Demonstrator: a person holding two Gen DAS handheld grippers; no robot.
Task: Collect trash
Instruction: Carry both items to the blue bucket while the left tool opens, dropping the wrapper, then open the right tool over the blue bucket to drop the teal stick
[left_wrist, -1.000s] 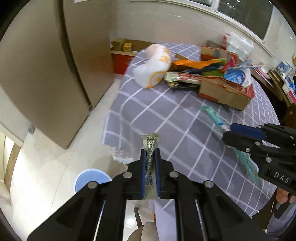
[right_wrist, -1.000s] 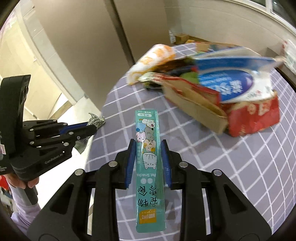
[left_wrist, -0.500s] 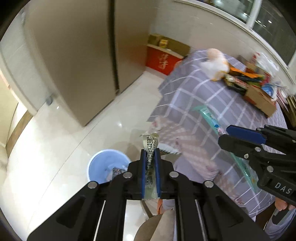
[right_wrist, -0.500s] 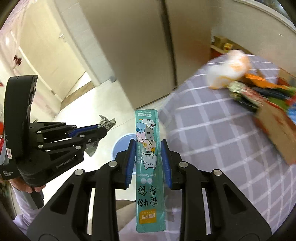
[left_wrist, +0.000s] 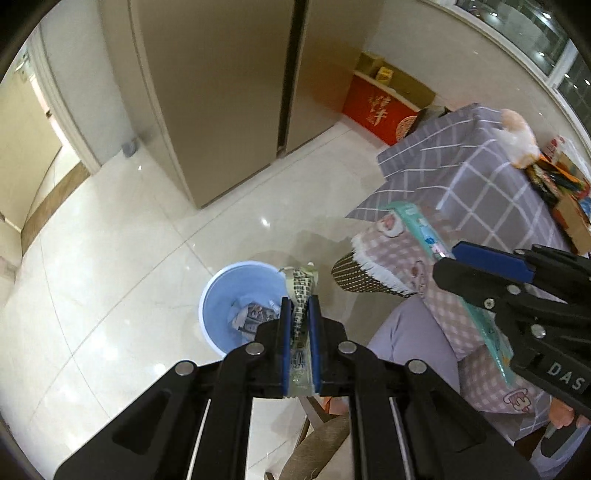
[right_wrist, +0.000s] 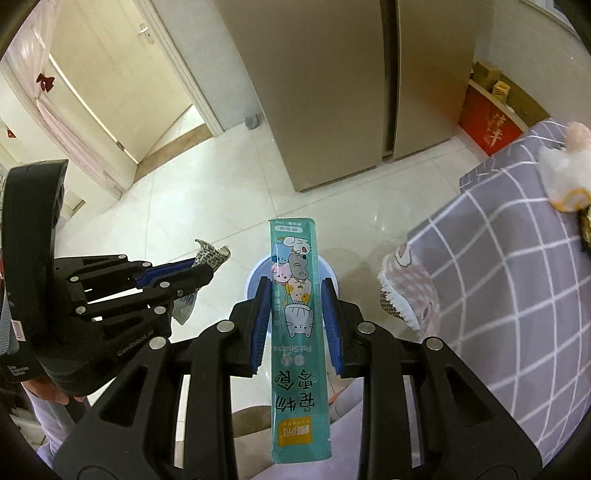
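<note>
Bin (left_wrist: 236, 295) on the floor (left_wrist: 110, 258), trash inside it, just left of the cloth-covered counter (left_wrist: 480, 177). Left claw (left_wrist: 297, 321) above the bin's right rim, small wrapper (left_wrist: 301, 288) pinched between its pads. Right claw (right_wrist: 295, 314) to its right, near the counter edge, snack sachet (right_wrist: 297, 295) between its pads, bin directly below. Fridge (left_wrist: 229, 92) behind the bin; box (left_wrist: 380, 107) on the floor right of the fridge, behind the counter. Bag (left_wrist: 517, 140) and packets on the counter's far end.

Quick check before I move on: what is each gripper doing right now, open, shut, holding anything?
Left gripper: shut on a checkered wrapper.
Right gripper: shut on a teal pet-snack sachet.
</note>
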